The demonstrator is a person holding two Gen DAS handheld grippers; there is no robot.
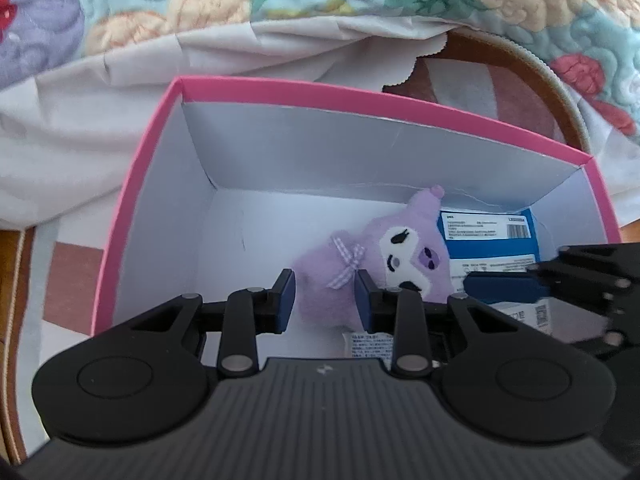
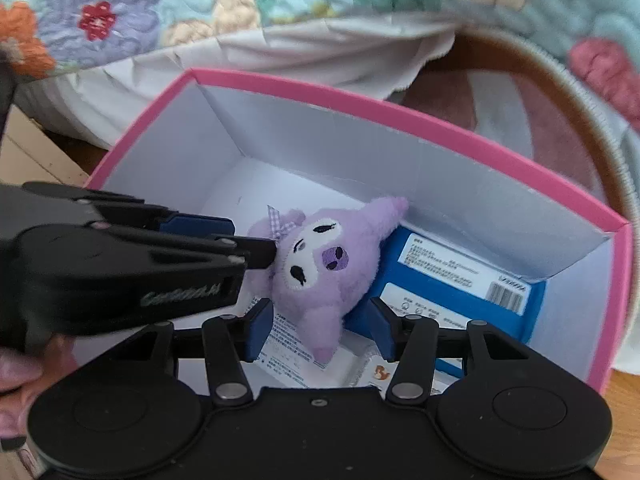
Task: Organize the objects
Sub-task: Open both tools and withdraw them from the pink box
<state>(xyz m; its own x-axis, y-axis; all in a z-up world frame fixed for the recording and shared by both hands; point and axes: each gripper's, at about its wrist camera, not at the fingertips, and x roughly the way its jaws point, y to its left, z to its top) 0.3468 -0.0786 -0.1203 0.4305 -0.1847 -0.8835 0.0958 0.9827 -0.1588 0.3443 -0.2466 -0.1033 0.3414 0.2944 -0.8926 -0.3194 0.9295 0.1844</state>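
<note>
Plush [image 2: 320, 256] lies in pink box [image 1: 280, 92] on blue pack [image 2: 460, 280], both grippers, L [image 1: 325, 300] & R [image 2: 320, 328], over it w/ jaws apart, holding nothing.

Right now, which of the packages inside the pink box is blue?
The blue package with the white label and barcode, lying beside the purple plush toy against the pink box wall. The flat packets under the plush are white.

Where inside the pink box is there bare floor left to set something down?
The pink box floor is bare on its left half, between the left wall and the purple plush. The right side is crowded: the plush lies over the blue carton and leaflets.
</note>
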